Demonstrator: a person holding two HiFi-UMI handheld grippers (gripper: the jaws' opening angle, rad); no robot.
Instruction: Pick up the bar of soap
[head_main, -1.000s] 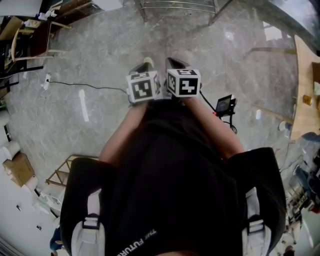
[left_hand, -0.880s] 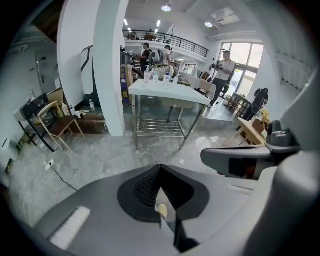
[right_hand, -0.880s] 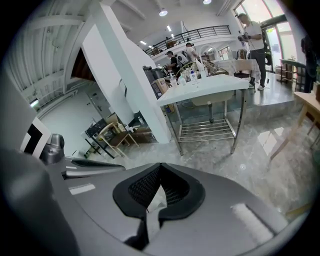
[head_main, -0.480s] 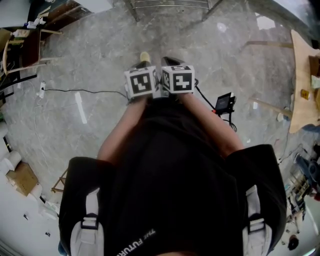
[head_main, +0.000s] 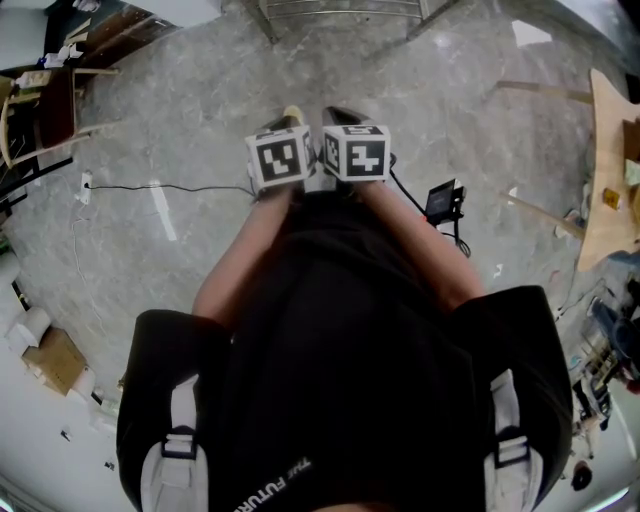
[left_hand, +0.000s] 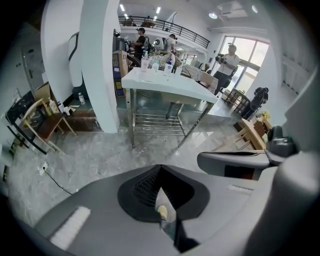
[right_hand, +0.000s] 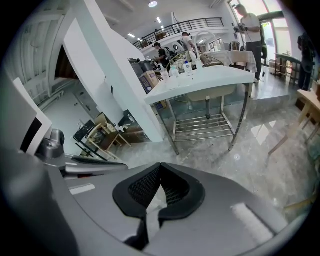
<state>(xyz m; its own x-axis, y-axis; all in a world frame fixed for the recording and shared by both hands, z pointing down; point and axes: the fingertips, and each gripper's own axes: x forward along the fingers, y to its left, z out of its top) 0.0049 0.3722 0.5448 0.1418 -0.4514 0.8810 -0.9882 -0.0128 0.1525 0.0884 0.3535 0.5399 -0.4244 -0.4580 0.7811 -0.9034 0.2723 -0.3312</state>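
The left gripper (left_hand: 159, 169) and right gripper (right_hand: 160, 166) have their jaws together and empty. They are held side by side over the floor (head_main: 180, 120), as nothing is within reach. No soap shows; presumably it sits on the far desk (left_hand: 170, 86).

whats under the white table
A metal wire shelf spans the legs of the table and looks bare. The tabletop and its shadow cover whatever sits higher up at the back.
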